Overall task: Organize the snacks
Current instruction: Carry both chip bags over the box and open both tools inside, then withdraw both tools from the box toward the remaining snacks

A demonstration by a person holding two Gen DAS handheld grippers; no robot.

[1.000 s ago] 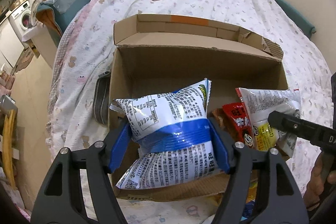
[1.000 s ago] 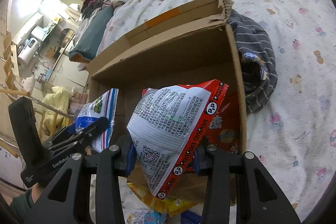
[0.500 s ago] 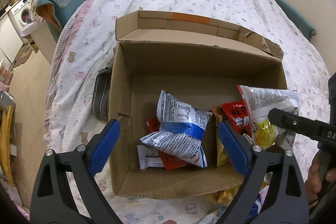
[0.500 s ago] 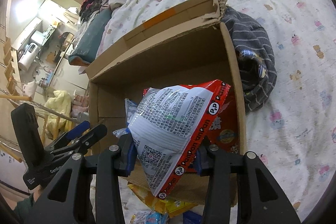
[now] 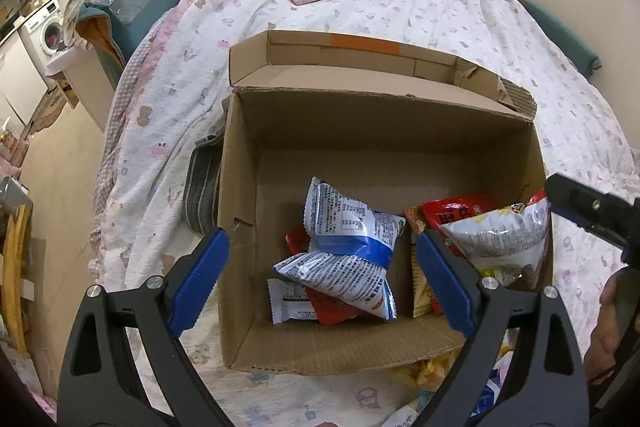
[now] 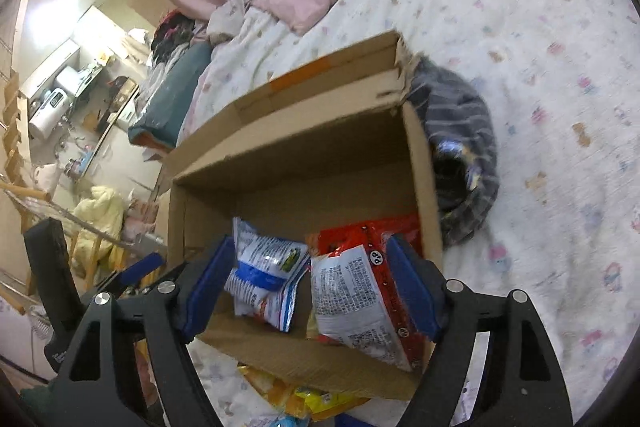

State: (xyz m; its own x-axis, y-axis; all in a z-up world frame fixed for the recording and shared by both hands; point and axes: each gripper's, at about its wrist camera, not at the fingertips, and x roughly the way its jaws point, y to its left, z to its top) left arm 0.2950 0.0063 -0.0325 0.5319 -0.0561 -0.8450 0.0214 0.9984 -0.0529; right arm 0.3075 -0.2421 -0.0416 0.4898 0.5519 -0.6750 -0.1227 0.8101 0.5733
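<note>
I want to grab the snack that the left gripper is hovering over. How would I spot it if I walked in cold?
Find the open cardboard box on the flowery bedspread. Inside, left of middle, a crumpled pack lies on top of a red wrapper. It is the blue-and-white snack bag: white with dense small print and a blue band across it, unlike the red and white bag to its right.

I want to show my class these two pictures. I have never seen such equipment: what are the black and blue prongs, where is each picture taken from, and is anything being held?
A person holds a two-finger gripper in each hand; a camera on each looks along its fingers. One view shows the left gripper, open and empty over a cardboard box on a bed. The blue and white snack bag lies inside. The other view shows the right gripper, jaws opening, with the red and white snack bag between them, at the box's near edge.
</note>
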